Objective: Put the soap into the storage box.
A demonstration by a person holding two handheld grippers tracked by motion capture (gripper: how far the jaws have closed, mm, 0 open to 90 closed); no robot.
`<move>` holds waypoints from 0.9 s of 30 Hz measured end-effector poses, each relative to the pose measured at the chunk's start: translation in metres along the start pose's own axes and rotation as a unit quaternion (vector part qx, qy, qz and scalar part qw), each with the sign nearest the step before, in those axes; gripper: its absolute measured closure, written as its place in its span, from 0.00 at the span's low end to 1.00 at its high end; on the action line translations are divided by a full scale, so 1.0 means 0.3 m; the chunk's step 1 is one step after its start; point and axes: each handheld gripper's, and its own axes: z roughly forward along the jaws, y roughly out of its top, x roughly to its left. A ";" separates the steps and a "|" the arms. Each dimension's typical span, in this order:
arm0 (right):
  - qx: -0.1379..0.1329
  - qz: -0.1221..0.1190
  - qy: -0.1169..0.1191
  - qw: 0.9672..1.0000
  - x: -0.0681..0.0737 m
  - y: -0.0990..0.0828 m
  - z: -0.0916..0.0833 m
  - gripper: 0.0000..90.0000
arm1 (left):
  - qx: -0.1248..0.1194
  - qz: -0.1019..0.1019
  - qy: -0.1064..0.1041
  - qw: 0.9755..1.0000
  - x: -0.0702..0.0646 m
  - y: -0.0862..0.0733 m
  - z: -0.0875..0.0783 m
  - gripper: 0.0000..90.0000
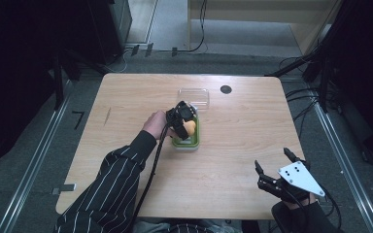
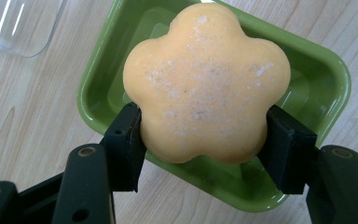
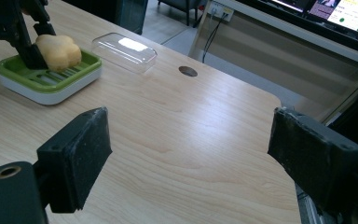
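Observation:
A flower-shaped orange soap (image 2: pixel 207 84) sits between the jaws of my left gripper (image 2: pixel 204 140), which is shut on it just above a green soap dish (image 2: pixel 328 79). From above, the left gripper (image 1: pixel 184 121) hovers over the green dish (image 1: pixel 187 142) in the middle of the table, the soap (image 1: pixel 190 127) partly hidden by it. The right gripper view shows the soap (image 3: pixel 59 50) low over the dish (image 3: pixel 51 79), far left. My right gripper (image 1: pixel 274 165) stands open near the table's front right corner; its jaws (image 3: pixel 191 154) hold nothing.
A clear plastic lid (image 1: pixel 194 96) lies on the table just behind the dish, also seen in the right gripper view (image 3: pixel 125 51). A dark round grommet (image 1: pixel 226 89) is set in the wooden tabletop (image 1: pixel 247 131). Cables run on the floor beyond.

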 end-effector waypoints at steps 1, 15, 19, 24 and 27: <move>0.000 0.000 0.000 1.000 0.000 0.000 0.000 0.15 | 0.000 0.000 0.001 1.000 0.000 0.000 0.002 0.44; 0.000 0.000 0.000 1.000 -0.001 0.000 -0.001 0.15 | 0.008 0.007 0.008 1.000 -0.003 0.004 0.032 0.44; 0.001 0.001 -0.001 1.000 -0.001 -0.001 -0.002 0.15 | 0.009 0.009 0.010 1.000 -0.003 0.007 0.034 0.44; 0.000 0.001 -0.001 1.000 -0.001 -0.001 -0.002 0.15 | 0.012 0.008 0.009 1.000 -0.008 0.009 0.043 0.44; 0.001 0.001 -0.001 1.000 -0.001 -0.001 -0.001 0.15 | 0.019 0.008 0.011 1.000 -0.010 0.010 0.048 0.44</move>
